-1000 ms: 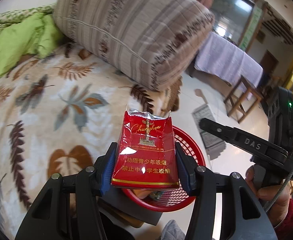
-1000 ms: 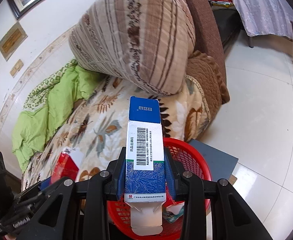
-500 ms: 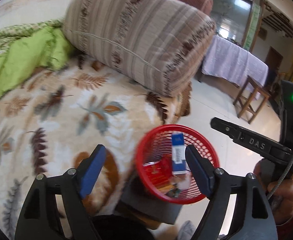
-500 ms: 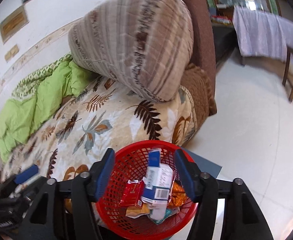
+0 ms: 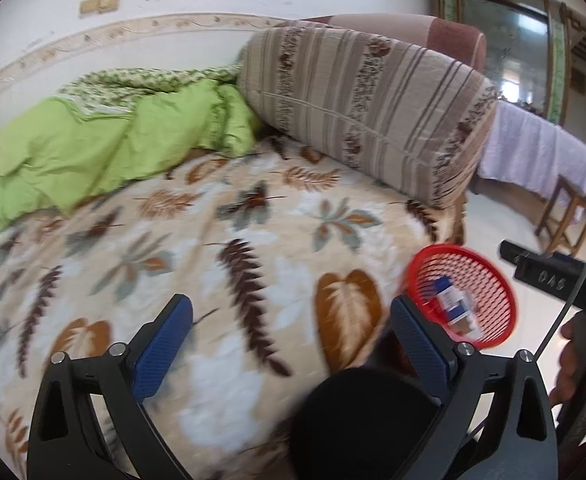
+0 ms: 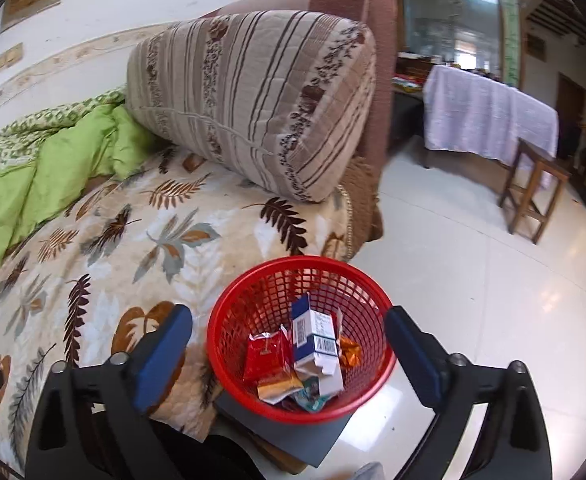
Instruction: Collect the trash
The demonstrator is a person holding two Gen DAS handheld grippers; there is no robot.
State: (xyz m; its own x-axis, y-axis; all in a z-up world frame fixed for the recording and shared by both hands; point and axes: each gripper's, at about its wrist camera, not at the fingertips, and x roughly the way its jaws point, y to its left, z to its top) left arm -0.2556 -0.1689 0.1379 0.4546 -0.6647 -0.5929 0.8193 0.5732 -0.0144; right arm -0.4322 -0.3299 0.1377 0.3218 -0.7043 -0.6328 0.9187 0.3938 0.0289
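My left claw (image 5: 289, 340) is hanging over the leaf-print bedspread (image 5: 213, 240), jaws having just spread wide, nothing between them. My right claw (image 6: 289, 344) is likewise gaping empty, just opened, framing the red basket (image 6: 373, 392) beside the bed. Blue-white box (image 6: 317, 340) and red packet (image 6: 267, 354) are lying inside it. Farther off, the striped cushion (image 6: 253, 96) is leaning against the headboard.

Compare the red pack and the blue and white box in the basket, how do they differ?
The red pack is soft, crumpled foil-topped wrapping; the blue and white box is stiff card with barcodes. The pack is shorter, the box longer, its flap open. Both lie inside the red basket.
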